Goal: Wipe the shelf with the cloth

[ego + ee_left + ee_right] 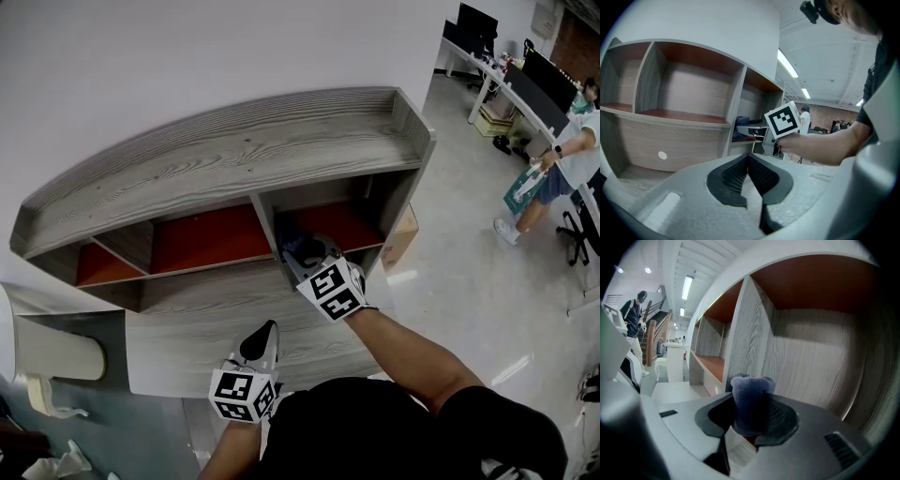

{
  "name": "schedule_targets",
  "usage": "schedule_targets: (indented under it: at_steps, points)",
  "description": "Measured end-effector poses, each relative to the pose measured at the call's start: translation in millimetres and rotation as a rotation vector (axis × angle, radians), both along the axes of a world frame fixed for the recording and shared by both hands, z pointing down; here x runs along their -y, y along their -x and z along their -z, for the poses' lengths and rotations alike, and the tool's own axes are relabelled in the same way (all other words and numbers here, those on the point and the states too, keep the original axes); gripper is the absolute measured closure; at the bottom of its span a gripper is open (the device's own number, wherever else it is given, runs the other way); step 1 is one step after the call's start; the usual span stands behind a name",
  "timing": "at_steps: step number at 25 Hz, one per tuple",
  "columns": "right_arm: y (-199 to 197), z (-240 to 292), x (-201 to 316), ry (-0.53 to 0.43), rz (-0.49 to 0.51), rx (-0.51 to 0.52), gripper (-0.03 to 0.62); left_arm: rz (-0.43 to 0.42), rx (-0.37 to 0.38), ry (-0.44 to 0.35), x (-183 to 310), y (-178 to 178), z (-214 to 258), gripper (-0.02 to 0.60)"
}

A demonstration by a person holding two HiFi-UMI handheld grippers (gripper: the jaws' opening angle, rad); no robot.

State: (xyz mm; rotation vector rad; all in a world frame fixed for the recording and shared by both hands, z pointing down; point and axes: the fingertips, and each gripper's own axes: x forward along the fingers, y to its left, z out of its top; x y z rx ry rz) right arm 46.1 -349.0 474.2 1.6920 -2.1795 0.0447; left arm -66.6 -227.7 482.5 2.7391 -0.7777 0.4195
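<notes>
Cloth (750,399): dark blue, bunched into a thick wad, pinched btwn the jaws of the right gripper (751,417). Jaws are clamped on its lower end; the rest sticks out past the tips as a rounded lump. Long axis runs along the jaws, free end pointing fwd at the grey back wall of the compartment. Can't tell whether it touches any surface.

Head view: right gripper reaches into the right-hand compartment of the shelf (234,150). Its marker cube sits just outside the opening, forearm stretched out behind. Cloth shows there as a dark patch at the compartment mouth, over the red-brown floor.

Shelf is grey wood-grain w/ 3 compartments in a row, red-brown floors, a flat top w/ raised rim, set against a white wall. A lower ledge runs in front, below the compartments.

Left gripper (749,169): jaws closed, pads meeting at the tips, nothing btwn them. Head view has it low, near the body, over the lower ledge, apart from the right gripper and pointing toward the shelf front.

Far right, head view: a person (562,155) stands on the pale floor by desks.
</notes>
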Motion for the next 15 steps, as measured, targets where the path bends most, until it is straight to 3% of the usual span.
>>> schedule_targets:
  at_steps: [8, 15]
  points:
    - [-1.3, -18.5, -1.5, 0.050, -0.027, -0.072, 0.459, -0.007, 0.001, 0.001, -0.8, -0.9, 0.3, 0.572]
    - [-15.7, -22.4, -8.7, 0.062, -0.056, -0.074, 0.457, -0.014, -0.004, 0.003, -1.7, -3.7, 0.1, 0.572]
